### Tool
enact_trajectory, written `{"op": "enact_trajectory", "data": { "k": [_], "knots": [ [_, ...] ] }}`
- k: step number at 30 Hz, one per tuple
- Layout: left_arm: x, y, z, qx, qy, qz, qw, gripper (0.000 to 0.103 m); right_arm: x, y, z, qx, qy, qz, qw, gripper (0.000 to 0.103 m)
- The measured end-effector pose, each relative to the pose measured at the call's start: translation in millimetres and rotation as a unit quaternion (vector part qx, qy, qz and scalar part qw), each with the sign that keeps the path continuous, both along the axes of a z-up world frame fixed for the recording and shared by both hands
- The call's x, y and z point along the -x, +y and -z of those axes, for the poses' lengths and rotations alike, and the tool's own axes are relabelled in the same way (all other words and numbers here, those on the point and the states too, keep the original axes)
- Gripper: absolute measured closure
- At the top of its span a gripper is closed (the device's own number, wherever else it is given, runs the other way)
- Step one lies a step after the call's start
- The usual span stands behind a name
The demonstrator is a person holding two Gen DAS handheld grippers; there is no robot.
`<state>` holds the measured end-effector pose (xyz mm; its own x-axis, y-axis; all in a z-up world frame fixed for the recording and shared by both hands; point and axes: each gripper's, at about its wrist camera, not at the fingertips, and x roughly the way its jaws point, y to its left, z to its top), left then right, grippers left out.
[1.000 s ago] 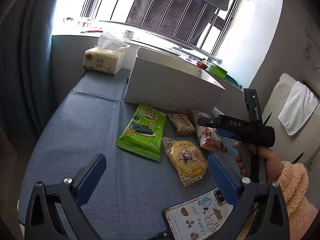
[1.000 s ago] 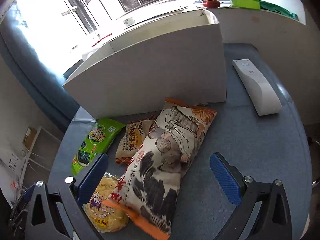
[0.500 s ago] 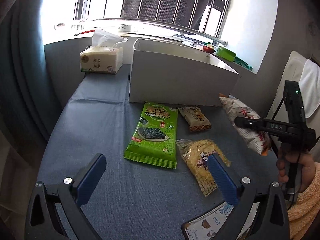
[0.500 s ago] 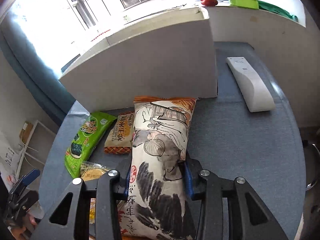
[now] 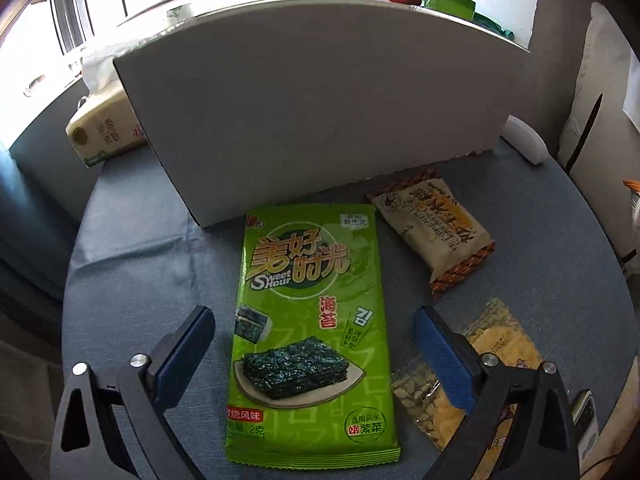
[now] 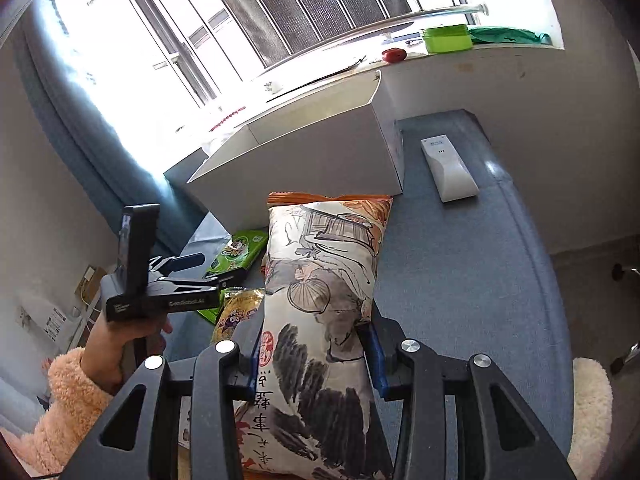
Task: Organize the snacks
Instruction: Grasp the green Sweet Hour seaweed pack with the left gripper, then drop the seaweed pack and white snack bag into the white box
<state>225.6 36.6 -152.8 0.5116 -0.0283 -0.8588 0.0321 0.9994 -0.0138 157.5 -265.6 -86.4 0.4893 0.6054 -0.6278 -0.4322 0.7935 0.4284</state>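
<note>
A green seaweed packet (image 5: 308,264) lies flat on the blue cloth in front of the white open box (image 5: 320,112). My left gripper (image 5: 312,316) hangs low over it with a blue pad on either side. Its jaws are closing, and the pads stand clear of the packet. To the right lie a tan snack packet (image 5: 436,228) and a yellow snack bag (image 5: 500,344). My right gripper (image 6: 316,344) is shut on a big white-and-orange snack bag (image 6: 324,264) and holds it above the table, facing the box (image 6: 312,160). The left gripper (image 6: 212,270) shows at the left of that view.
A tissue pack (image 5: 104,132) stands left of the box and a white remote (image 6: 448,168) lies to its right. A phone in a cartoon case (image 5: 584,420) rests near the front edge. On the windowsill behind sits a green container (image 6: 446,38). A fluffy peach sleeve (image 6: 72,392) holds the left gripper.
My right gripper shut on the big bag and lifted it off the table. My left gripper came forward and down until the green packet lay between its jaws.
</note>
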Motion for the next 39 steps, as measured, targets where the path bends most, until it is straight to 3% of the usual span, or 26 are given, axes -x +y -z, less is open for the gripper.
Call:
{"op": "enact_trajectory", "data": {
  "k": [3,4,7,10,17,20,26,32,35,36,37,38,39],
  "knots": [
    [4.8,6.6,-8.5,0.003,-0.024,-0.001,0.9997,0.038,2.2,-6.7,4.0,-0.007,0.007,-0.003,1.0,0.059],
    [6.4,10.4,-11.0,0.009,-0.025,-0.004,0.9996,0.04,2.5,-6.9,5.2,-0.005,0.009,-0.001,1.0,0.059],
    [17.4,18.9,-20.9,0.006,-0.048,-0.016,0.9987,0.041,2.5,-5.7,6.9,-0.007,0.014,-0.008,1.0,0.059],
    [34.0,28.4,-39.0,0.037,-0.078,-0.02,0.9961,0.041,2.4,-3.4,7.7,-0.01,0.013,-0.011,1.0,0.059],
    [57.7,39.6,-110.7,0.078,-0.185,-0.024,0.9794,0.041,-16.4,6.5,-1.1,-0.042,0.018,-0.025,0.999,0.059],
    [44.8,38.6,-141.7,0.088,-0.221,-0.027,0.9709,0.04,-34.6,15.1,-23.2,-0.052,-0.007,-0.029,0.998,0.059],
    [-13.4,40.5,-180.2,0.113,-0.254,-0.044,0.9597,0.039,-94.6,49.0,-78.9,-0.05,-0.06,-0.033,0.996,0.059],
    [-76.5,29.6,-197.3,0.09,-0.237,-0.04,0.9665,0.039,-181.7,91.1,-94.5,-0.041,-0.006,-0.049,0.998,0.058],
    [-99.3,27.7,-192.2,0.073,-0.22,-0.049,0.9715,0.03,-214.3,103.6,-95.3,-0.009,-0.01,-0.029,0.999,0.058],
    [-105.0,28.0,-188.6,0.065,-0.21,-0.054,0.9741,0.019,-223.6,105.3,-94.8,-0.006,-0.009,-0.027,1.0,0.057],
    [-108.7,28.5,-186.0,0.057,-0.203,-0.059,0.9757,0.0,-231.2,107.1,-94.7,-0.004,-0.008,-0.022,1.0,0.055],
    [-109.6,29.2,-184.7,0.05,-0.203,-0.062,0.976,0.0,-237.0,108.3,-94.5,-0.004,-0.007,-0.017,1.0,0.053],
    [-109.1,30.3,-182.0,0.047,-0.197,-0.06,0.9774,0.0,-241.3,107.5,-93.9,-0.011,-0.003,-0.016,1.0,0.036]
  ]
}}
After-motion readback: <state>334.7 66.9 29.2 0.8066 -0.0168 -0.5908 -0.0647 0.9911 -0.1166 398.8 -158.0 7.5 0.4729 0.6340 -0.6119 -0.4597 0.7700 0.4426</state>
